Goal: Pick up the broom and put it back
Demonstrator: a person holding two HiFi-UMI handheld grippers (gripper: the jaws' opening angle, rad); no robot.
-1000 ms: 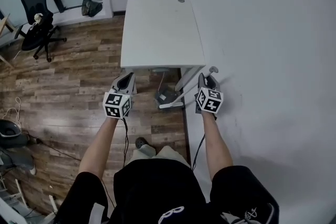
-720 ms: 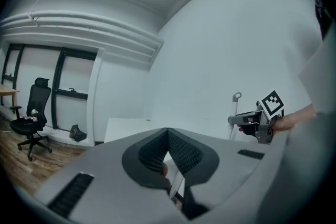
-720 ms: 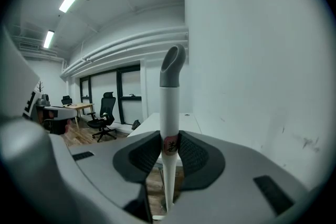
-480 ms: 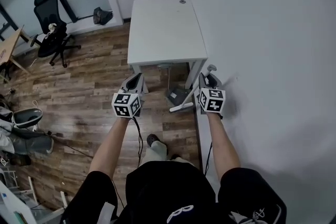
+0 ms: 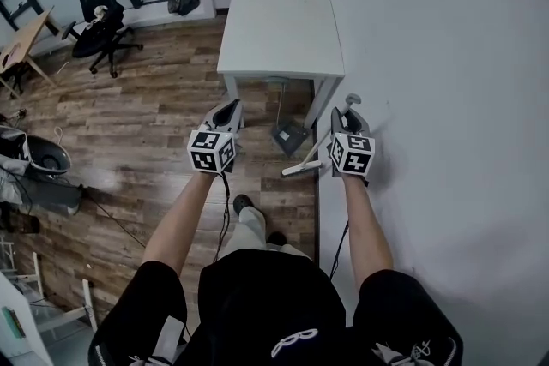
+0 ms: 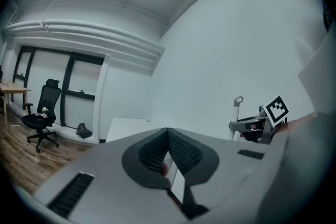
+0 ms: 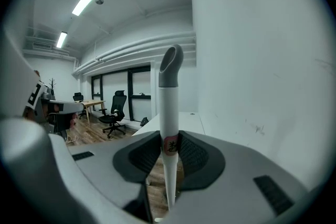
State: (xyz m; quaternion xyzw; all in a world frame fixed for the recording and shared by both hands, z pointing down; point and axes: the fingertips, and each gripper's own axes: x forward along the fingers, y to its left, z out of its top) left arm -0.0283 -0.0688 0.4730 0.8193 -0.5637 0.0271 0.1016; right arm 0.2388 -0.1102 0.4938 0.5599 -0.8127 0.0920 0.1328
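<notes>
Where the broom is: the broom (image 7: 169, 113) stands close to upright in the right gripper (image 7: 169, 153), just beside the white wall (image 5: 429, 99) on the person's right.
Broom handle: white and slim, with a grey hooked cap (image 7: 170, 66) at the top and a small red label (image 7: 170, 145) where it is gripped.
Broom lower end: seen from the head, the handle slants down and to the left from the gripper and ends in a short white crosspiece above the floor (image 5: 154, 124). I cannot tell whether it touches the boards.
Right jaws: pinching the handle, one dark ribbed pad on each side of it at the label.
Left gripper (image 6: 168, 136): held out at about the same height as the right one, well apart from the broom.
Left jaws: pressed together at the tips, with nothing between them.
Arms: both bare forearms reach forward from black short sleeves.
Desk (image 5: 279, 26): white, straight ahead of both grippers, with one side against the wall.
Under the desk: a grey object (image 5: 287, 135) on the floor, too small to identify.
Floor: wood-look planks.
Chair (image 5: 101, 13): a black office chair, far off to the left near dark-framed windows.
</notes>
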